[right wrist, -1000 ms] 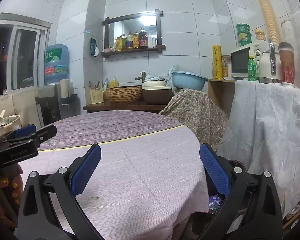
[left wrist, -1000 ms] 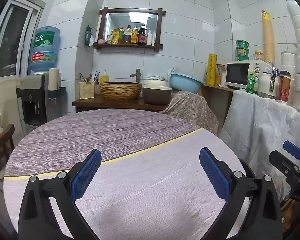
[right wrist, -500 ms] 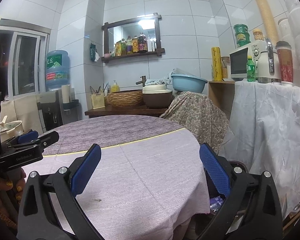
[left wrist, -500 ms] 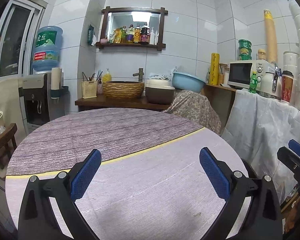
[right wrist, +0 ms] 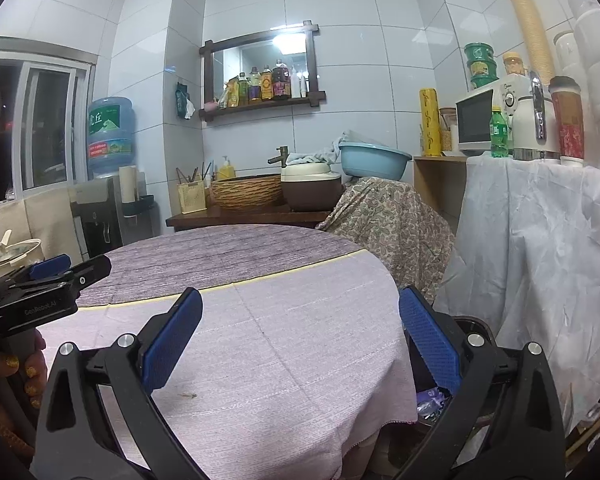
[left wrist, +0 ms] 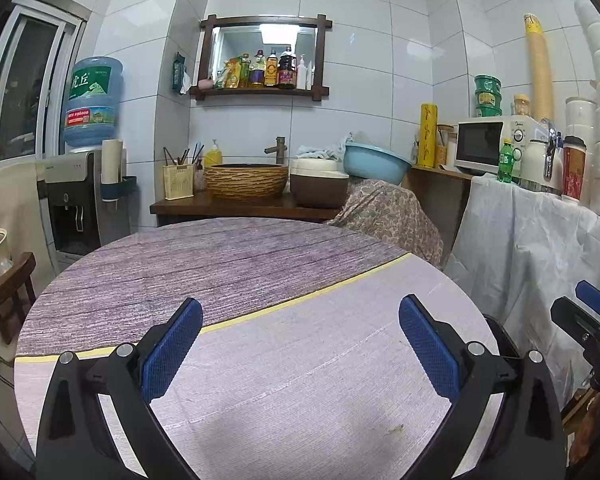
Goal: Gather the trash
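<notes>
Your left gripper hangs over the table, jaws spread wide with nothing between the blue pads. The right gripper is the same: wide apart, empty, poised over the table's right edge.

The trash? All that shows on top is one small brownish scrap on the pale tablecloth, at about seven o'clock in the right view, just off the left pad. The left view catches what is likely the same scrap at five o'clock. Below the cloth's edge, at four o'clock from your right claw, a dark bin sits on the floor with purplish wrappers inside.

Here's the risk, as I judge it. That scrap is tiny and flat; close on it from above and the pads may pinch cloth instead, dragging the tablecloth toward the overhang. Your two grippers are also near each other, so a quick cross-reach could knock them together. And carrying so small a piece over the edge, it could slip out short of the bin.

Against a second ago: both views have tilted up slightly, the table sits lower in frame, and your right gripper has slid further toward three o'clock in the left view. Jaws unchanged.
</notes>
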`<state>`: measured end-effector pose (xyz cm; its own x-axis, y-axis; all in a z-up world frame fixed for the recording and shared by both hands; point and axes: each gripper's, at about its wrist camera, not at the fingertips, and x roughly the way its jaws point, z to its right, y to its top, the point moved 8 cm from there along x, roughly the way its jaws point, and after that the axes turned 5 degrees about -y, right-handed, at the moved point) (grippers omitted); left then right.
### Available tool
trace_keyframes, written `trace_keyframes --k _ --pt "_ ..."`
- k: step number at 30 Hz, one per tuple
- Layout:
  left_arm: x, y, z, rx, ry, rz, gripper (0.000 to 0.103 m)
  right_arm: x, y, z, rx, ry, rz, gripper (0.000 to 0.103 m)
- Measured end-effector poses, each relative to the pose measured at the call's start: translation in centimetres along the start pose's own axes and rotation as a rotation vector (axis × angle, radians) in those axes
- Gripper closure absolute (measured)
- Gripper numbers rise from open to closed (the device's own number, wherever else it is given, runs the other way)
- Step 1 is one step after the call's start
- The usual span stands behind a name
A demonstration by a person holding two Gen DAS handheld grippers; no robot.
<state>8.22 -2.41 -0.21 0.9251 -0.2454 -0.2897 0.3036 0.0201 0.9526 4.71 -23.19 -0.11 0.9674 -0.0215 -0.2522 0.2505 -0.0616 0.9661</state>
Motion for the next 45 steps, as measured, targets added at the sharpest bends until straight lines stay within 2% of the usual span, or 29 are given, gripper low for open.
trace_keyframes --k 45 --pt "0.31 -0.17 0.31 0.028 0.001 -0.017 0.006 0.24 -0.54 0.41 0.005 0.001 -0.013 0.006"
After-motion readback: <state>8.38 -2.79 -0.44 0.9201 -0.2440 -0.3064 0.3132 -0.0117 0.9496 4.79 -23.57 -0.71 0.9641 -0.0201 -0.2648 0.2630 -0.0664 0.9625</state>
